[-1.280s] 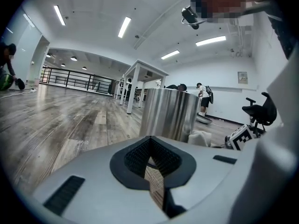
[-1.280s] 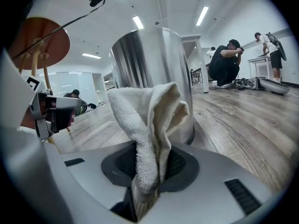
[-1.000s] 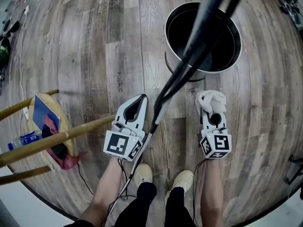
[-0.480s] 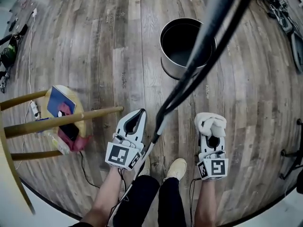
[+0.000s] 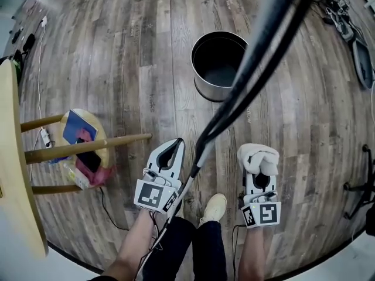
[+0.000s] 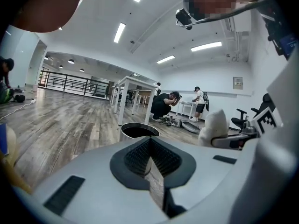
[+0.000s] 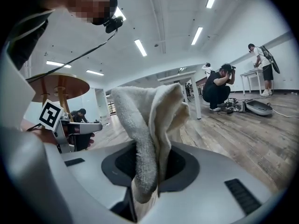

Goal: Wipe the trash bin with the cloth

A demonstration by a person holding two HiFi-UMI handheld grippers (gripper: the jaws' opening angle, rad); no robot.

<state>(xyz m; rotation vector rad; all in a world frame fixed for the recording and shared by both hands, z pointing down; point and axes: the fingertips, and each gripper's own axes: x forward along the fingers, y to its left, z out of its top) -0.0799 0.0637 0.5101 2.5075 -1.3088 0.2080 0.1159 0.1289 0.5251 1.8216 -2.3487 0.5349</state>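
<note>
- Head view: a grey wood-plank floor [image 5: 117, 51]. The trash bin [image 5: 206, 89] stands at 12 o'clock, well apart from both grippers, and its dark inside looks empty. At 9 o'clock a yellowish bag [image 5: 95, 127] holds something blue and something pink.
- Left gripper view: the left gripper [image 6: 148, 160] has its jaws pressed together on nothing. The bin sits straight ahead.
- Right gripper view: the right gripper [image 7: 145, 171] pinches the white cloth [image 7: 149, 120], which is bunched upward.
- Best approach, I judge: close in on the bin, press the cloth's bulk against the wall, and steady the rim with the left.
</note>
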